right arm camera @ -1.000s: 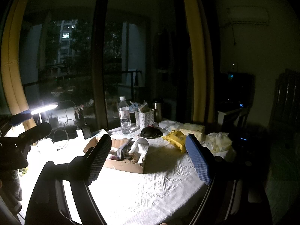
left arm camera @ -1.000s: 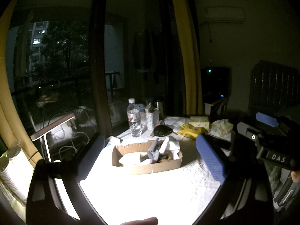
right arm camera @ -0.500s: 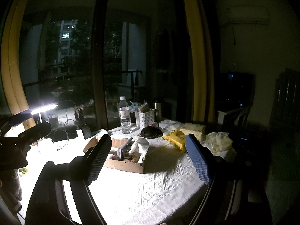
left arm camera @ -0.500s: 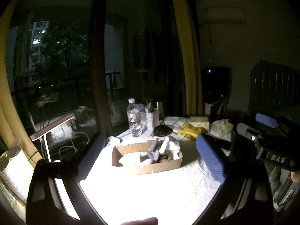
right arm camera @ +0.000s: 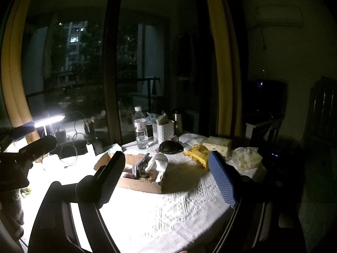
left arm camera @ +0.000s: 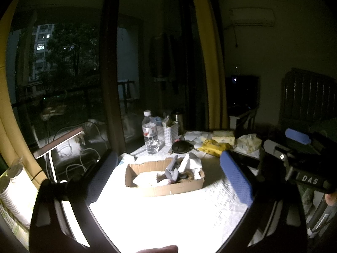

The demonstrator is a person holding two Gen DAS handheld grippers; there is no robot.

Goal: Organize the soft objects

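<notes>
Dark room, lamp (right arm camera: 49,119) glaring on white-clothed tabletop (right arm camera: 168,206). Left claw (left arm camera: 168,172) wide open, nothing between fingers, hovering above tabletop short of cardboard box (left arm camera: 164,186). Right claw (right arm camera: 166,177) also wide open, empty, near the box's right end. Soft objects in box: grey cloth (left arm camera: 172,169), white cloth (left arm camera: 192,161), pale piece (left arm camera: 145,177) at left end. Behind box: water bottle (left arm camera: 150,132), white basket (left arm camera: 167,131), black round item (left arm camera: 182,147), yellow packet (left arm camera: 213,148), tissue packs (left arm camera: 248,142).
</notes>
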